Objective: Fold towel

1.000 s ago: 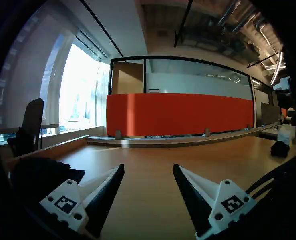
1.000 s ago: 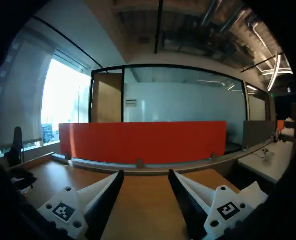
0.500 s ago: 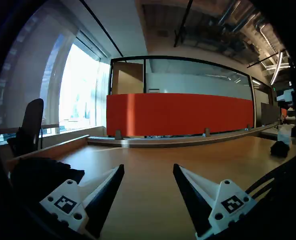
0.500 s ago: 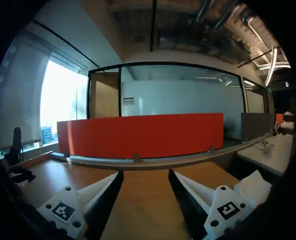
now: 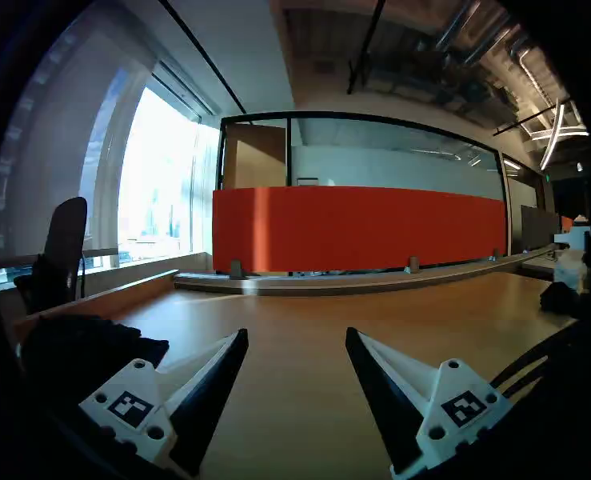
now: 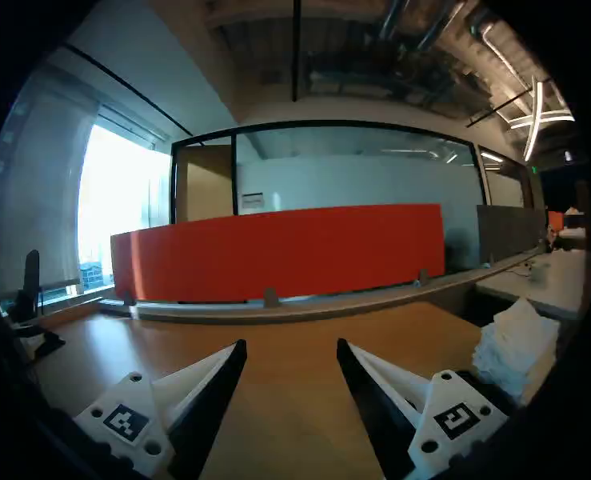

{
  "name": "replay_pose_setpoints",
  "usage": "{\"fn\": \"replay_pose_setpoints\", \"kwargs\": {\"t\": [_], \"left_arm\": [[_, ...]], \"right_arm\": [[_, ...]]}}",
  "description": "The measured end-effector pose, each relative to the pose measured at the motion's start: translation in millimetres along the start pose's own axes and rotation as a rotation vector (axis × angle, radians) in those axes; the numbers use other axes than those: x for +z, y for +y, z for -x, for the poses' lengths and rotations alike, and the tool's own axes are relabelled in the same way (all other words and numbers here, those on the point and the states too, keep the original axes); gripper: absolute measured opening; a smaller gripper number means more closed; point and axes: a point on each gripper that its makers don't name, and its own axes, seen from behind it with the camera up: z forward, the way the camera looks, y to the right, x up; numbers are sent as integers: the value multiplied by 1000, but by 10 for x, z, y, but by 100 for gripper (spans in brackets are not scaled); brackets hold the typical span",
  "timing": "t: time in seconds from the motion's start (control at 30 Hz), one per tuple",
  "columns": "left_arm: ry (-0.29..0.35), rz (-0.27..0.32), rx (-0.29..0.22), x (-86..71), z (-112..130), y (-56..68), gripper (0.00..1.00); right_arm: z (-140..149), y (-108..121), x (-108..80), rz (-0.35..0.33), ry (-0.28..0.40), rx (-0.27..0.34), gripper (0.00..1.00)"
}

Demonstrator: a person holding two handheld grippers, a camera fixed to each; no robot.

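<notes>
A crumpled white towel (image 6: 517, 346) lies on the wooden desk (image 6: 295, 352) at the right edge of the right gripper view, just right of my right gripper (image 6: 291, 352). That gripper is open, low over the desk, with nothing between its fingers. In the left gripper view, my left gripper (image 5: 295, 340) is open too, resting low over the same wooden desk (image 5: 311, 320) with bare wood between its fingers.
An orange divider panel (image 5: 359, 228) runs along the desk's far edge. A dark bundle (image 5: 87, 344) lies left of the left gripper, and a small dark object (image 5: 557, 298) sits far right. A black chair (image 5: 59, 248) stands by the bright window. A second, white desk (image 6: 551, 280) lies beyond the towel.
The right gripper has swung and tilted, bringing the white towel into its view at the right and showing more desk. The left gripper has stayed still.
</notes>
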Motion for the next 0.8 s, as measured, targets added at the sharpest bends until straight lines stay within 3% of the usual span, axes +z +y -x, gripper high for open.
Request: {"fn": "replay_pose_setpoints", "kwargs": {"t": [0.17,0.3,0.63,0.8], "left_arm": [[0,0,0,4,-4,-3,90],[0,0,0,5,-3,-4,90],[0,0,0,8,2,-3,90],[0,0,0,5,3,-1,90]], "right_arm": [[228,111,15,58,-16,34,91],[301,94,-3,46,-13,41,91],[449,94,-40,3,8,-36,95],[527,68,-55,-5,6,-45,95]]}}
